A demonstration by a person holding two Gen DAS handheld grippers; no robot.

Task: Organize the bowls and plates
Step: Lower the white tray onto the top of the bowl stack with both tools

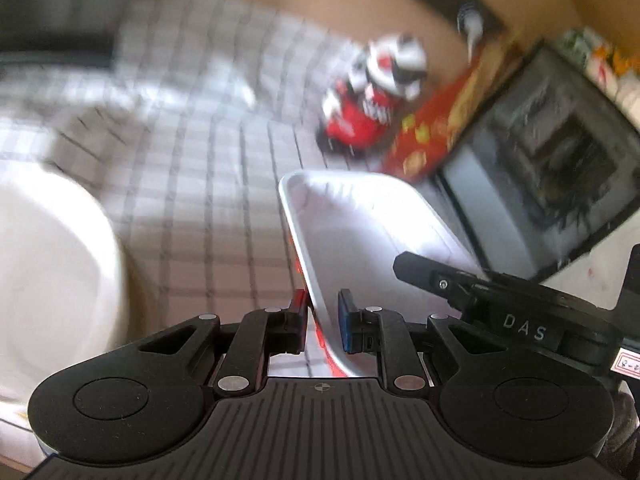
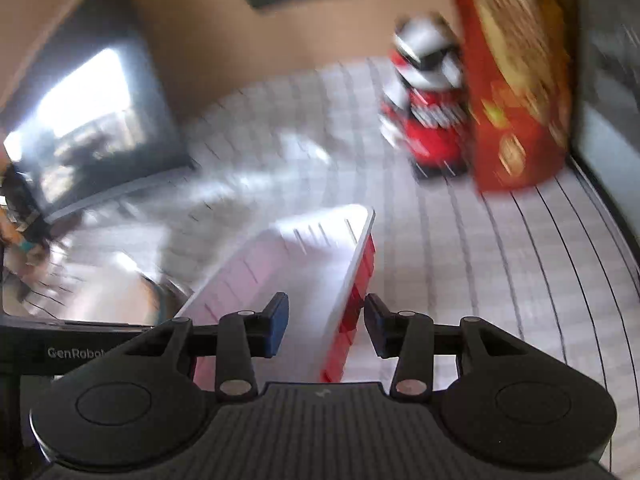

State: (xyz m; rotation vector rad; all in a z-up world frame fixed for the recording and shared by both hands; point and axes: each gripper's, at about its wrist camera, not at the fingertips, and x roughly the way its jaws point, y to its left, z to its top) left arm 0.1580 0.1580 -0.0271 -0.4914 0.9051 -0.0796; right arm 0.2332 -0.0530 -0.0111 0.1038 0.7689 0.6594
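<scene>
Two grippers share one rectangular dish [image 1: 360, 232], white inside and red outside, carried above the checked cloth [image 1: 192, 184]. Left gripper [image 1: 323, 320] pinches its rim nearly closed; right gripper [image 2: 326, 320] stands part-open astride the wall, contact uncertain. I'd keep both level. Blur smears the toy at 1 o'clock

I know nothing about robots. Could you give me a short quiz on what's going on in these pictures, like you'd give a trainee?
1. What are the left tool and the right tool both gripping? A) a glass B) the tray C) a spoon
2. True or false: the tray's outside is blue.
3. Fill in: the tablecloth has a ____ pattern.
Key: 1. B, each tool pinches a side of it. 2. False, it is red outside and white inside. 3. Checked.
</scene>
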